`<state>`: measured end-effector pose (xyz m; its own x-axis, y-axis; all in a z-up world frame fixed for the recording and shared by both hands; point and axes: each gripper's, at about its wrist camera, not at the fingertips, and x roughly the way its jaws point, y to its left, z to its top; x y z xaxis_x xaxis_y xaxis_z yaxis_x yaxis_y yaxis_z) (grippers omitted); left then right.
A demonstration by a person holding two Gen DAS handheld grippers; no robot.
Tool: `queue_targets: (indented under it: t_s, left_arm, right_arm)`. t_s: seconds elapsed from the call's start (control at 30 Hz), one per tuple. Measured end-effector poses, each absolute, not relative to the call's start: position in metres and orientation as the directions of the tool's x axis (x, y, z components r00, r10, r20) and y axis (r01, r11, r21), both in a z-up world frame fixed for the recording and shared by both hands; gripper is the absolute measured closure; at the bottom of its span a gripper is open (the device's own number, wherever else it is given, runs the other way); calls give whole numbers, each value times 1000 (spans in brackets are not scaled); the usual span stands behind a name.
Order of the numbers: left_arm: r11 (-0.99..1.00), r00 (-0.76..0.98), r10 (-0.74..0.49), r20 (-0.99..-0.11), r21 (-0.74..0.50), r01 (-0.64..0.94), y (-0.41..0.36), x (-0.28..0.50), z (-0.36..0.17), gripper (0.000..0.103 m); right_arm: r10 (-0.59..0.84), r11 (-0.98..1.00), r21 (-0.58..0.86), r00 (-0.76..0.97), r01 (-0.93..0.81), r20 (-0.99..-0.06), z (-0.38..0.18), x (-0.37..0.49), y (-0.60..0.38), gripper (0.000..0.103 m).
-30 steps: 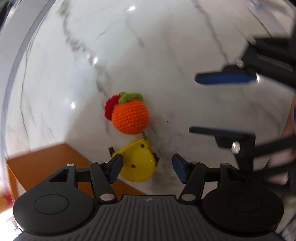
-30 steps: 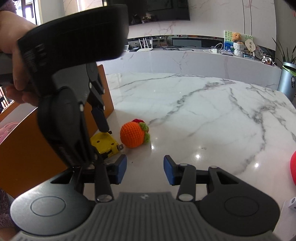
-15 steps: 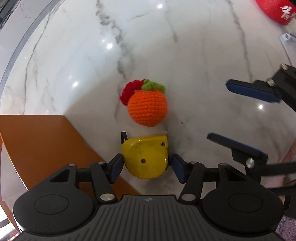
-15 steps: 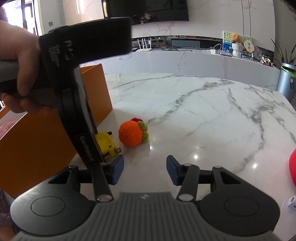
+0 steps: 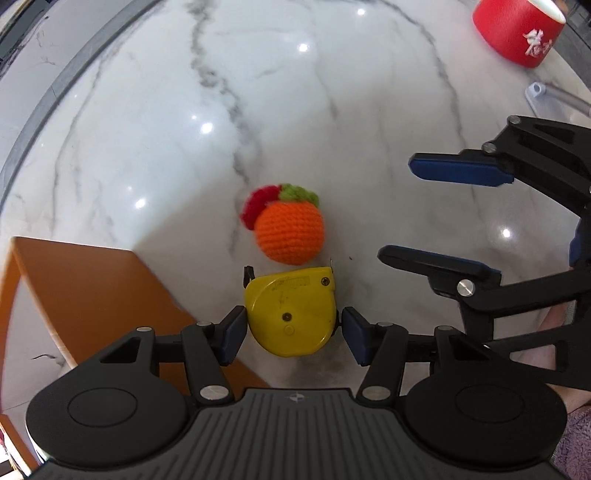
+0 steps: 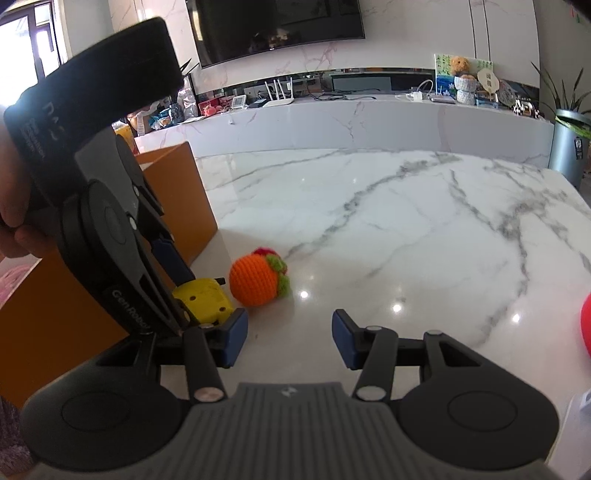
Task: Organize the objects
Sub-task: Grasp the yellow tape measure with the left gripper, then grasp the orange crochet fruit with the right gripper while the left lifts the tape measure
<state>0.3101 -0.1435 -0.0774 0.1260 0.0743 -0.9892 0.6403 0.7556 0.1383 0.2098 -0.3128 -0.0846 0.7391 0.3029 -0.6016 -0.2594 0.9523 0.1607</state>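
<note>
A yellow tape measure point(image 5: 291, 310) lies on the white marble table point(image 5: 332, 110) between the pads of my left gripper point(image 5: 291, 332). The jaws stand open on either side of it, close to its sides. A crocheted orange fruit point(image 5: 290, 232) with a green and red top rests just beyond the tape measure. In the right wrist view the tape measure point(image 6: 203, 299) and the fruit point(image 6: 256, 275) lie left of centre, under the left gripper. My right gripper point(image 6: 286, 341) is open and empty above the table, right of the tape measure.
An orange box point(image 5: 77, 291) stands just left of the tape measure; it also shows in the right wrist view point(image 6: 177, 199). A red cup point(image 5: 517, 31) and a small white object point(image 5: 537, 98) sit at the far right. A counter with clutter lies beyond the table.
My left gripper has come down and forward so that its open jaws now flank the tape measure. The right gripper has barely moved.
</note>
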Motion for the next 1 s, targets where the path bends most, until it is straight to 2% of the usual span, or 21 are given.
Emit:
queue_targets:
  t_s: [0.27, 0.43, 0.73, 1.0]
  left_arm:
    - [720, 261, -6, -965, 177, 671, -126, 302, -20, 38]
    - [728, 301, -44, -953, 176, 663, -115, 302, 3, 38]
    - [761, 312, -136, -940, 102, 641, -98, 291, 14, 38]
    - [780, 321, -190, -928, 57, 624, -79, 277, 26, 38]
  right_arm:
    - [415, 910, 238, 724, -340, -551, -74, 225, -314, 48]
    - [384, 921, 187, 712, -342, -588, -74, 240, -300, 48]
    - [308, 937, 104, 649, -334, -696, -92, 268, -270, 49]
    - [261, 944, 56, 631, -325, -730, -97, 271, -257, 55]
